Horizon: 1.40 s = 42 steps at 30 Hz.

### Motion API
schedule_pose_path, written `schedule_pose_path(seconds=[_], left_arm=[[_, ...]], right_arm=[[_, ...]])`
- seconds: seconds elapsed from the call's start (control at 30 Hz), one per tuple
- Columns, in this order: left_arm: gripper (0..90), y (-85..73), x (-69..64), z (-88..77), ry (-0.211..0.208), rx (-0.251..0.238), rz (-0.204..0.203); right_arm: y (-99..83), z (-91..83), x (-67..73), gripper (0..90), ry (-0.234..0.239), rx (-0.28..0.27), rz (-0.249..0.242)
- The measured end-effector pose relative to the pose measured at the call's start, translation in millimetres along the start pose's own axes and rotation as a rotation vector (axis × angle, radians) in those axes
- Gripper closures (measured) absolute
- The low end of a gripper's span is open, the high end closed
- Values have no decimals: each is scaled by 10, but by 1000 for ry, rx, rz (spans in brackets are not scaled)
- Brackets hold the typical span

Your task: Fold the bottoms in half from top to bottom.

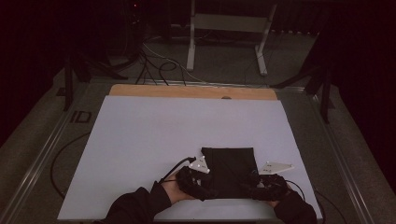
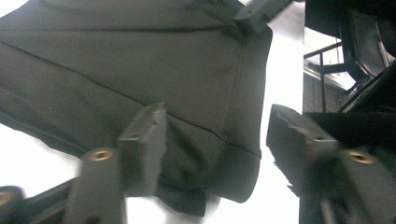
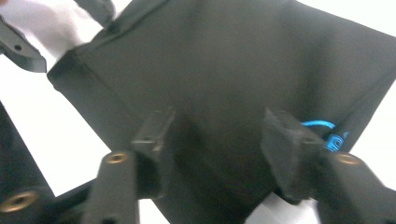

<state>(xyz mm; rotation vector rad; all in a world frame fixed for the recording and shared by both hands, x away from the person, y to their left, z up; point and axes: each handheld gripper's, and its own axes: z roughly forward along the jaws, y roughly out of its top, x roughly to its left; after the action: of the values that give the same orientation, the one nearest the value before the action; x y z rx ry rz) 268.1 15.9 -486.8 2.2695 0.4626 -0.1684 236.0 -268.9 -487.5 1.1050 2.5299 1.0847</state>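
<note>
Lying flat beneath both grippers' parted, empty jaws, the folded black garment (image 1: 230, 170) on the white table (image 1: 140, 140).

A white tabletop (image 1: 154, 140) fills the middle of the high view, with a bare wooden strip (image 1: 187, 91) along its far edge. Metal rails (image 1: 44, 149) run down both sides of it. Beyond, at the upper centre of the frame, a pale metal stand (image 1: 229, 28) rests on the grey floor (image 1: 224, 65). Dark cables (image 1: 154, 65) lie tangled on the floor at upper left, and another cable (image 1: 58, 161) loops at left.
</note>
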Motion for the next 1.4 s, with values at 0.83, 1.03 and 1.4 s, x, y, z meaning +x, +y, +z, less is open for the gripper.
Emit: schedule_pose_path(seconds=[0.83, 1.03, 1.4], left_arm=[[9, 129, -54, -174, 33, -55, -4], [4, 163, -60, -245, 68, -69, -7], [0, 248, 1, -360, 221, -124, -89]], right_arm=[[126, -118, 6, 110, 24, -73, -7], [210, -183, -19, 110, -10, -108, -14], [405, -213, -66, 112, -56, -123, -11]])
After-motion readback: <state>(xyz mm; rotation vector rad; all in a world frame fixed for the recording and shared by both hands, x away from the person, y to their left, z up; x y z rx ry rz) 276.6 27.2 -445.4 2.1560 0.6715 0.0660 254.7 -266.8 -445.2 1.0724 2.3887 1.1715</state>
